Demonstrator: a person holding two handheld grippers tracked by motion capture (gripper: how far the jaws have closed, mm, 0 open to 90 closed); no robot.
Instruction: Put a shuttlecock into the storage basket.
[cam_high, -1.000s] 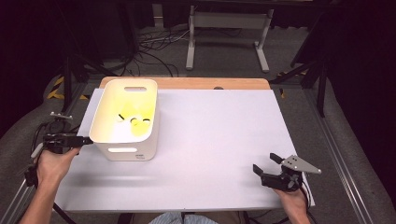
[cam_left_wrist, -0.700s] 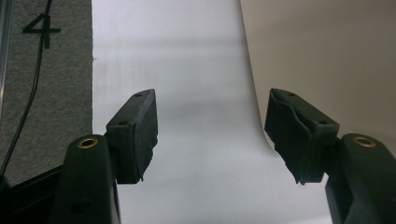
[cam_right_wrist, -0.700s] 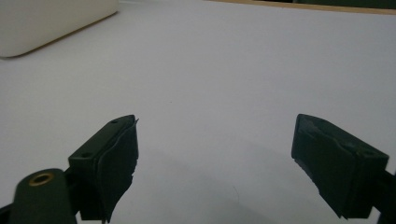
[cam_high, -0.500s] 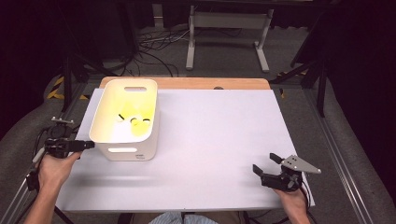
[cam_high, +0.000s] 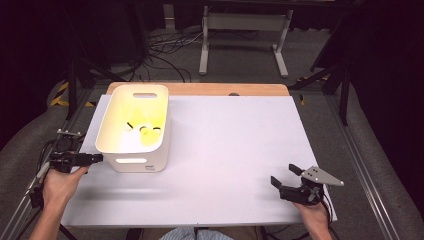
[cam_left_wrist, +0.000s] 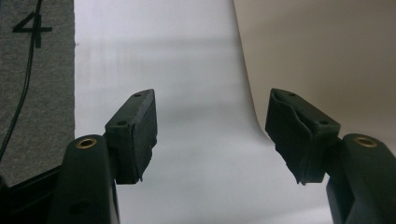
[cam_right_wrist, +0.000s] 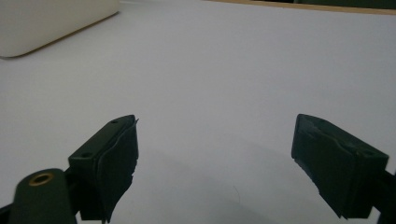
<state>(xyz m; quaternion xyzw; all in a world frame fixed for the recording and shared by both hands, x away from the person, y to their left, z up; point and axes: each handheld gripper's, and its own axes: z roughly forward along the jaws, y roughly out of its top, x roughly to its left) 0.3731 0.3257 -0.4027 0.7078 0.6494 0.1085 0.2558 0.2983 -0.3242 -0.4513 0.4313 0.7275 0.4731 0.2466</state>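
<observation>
A white plastic bin (cam_high: 112, 135) stands on the left of the table and holds a few small yellow and black pieces (cam_high: 144, 131). My left gripper (cam_high: 97, 158) hovers just left of the bin's near left corner, over the table's left edge. In the left gripper view its jaws (cam_left_wrist: 212, 135) stand open with nothing between them, and the bin's pale wall (cam_left_wrist: 327, 56) is on the right. My right gripper (cam_high: 283, 174) rests at the table's front right, open and empty. The right gripper view looks across the bare sheet between its jaws (cam_right_wrist: 215, 158) to the bin (cam_right_wrist: 46, 23) far off.
A white sheet (cam_high: 235, 145) covers the table, with a wooden strip (cam_high: 210, 89) along the far edge. Grey carpet (cam_left_wrist: 37, 93) marked with a "4" and a cable lies left of the table. Stands and cables sit on the floor behind.
My left gripper has slid a little toward the table's near edge beside the bin. The right gripper has stayed put.
</observation>
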